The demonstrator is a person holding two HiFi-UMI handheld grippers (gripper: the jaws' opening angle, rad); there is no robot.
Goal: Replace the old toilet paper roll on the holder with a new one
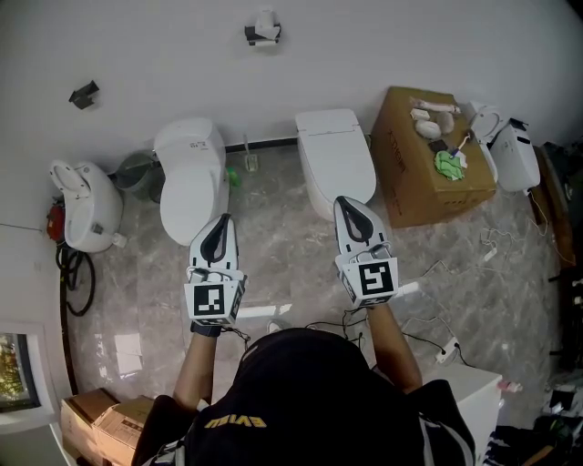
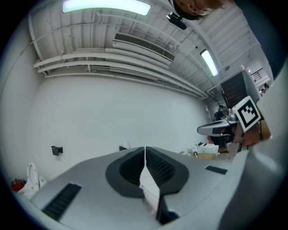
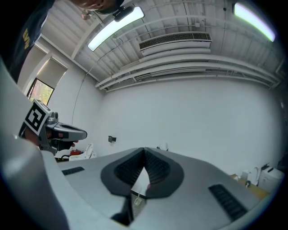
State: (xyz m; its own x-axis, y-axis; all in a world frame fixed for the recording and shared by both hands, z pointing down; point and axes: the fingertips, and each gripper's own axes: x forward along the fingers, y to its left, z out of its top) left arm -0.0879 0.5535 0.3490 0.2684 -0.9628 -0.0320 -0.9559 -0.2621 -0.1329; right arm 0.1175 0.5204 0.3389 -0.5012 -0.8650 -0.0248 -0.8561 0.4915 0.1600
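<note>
Both of my tools are pressed shut with nothing in them. On the left tool [image 1: 224, 220] the dark ribbed pads [image 2: 158, 169] meet along a single line in the left gripper view, and the right tool [image 1: 342, 204] shows the same closed seam in the right gripper view. The person holds them out level, side by side and apart, both pointing at the white wall [image 1: 383, 45].

The toilet paper holder [image 1: 253, 36] is fixed on that wall, well apart from either tool, and a white roll [image 1: 266, 22] sits on it. From above it falls roughly between the lines of the two tools. Further left on the wall I see a small black bracket [image 1: 84, 94].

On the marble floor [image 1: 273, 264] two white toilets stand against the wall: the left toilet [image 1: 191, 177] ahead of the left tool, the right toilet [image 1: 334, 155] ahead of the right tool. Just right of the right toilet is a brown cardboard box [image 1: 401, 187] with a green cloth [image 1: 448, 164] and a few pale items on top, too small for me to identify. Another white fixture [image 1: 86, 209] lies at the far left, and loose white cables [image 1: 437, 319] trail across the floor on the right
</note>
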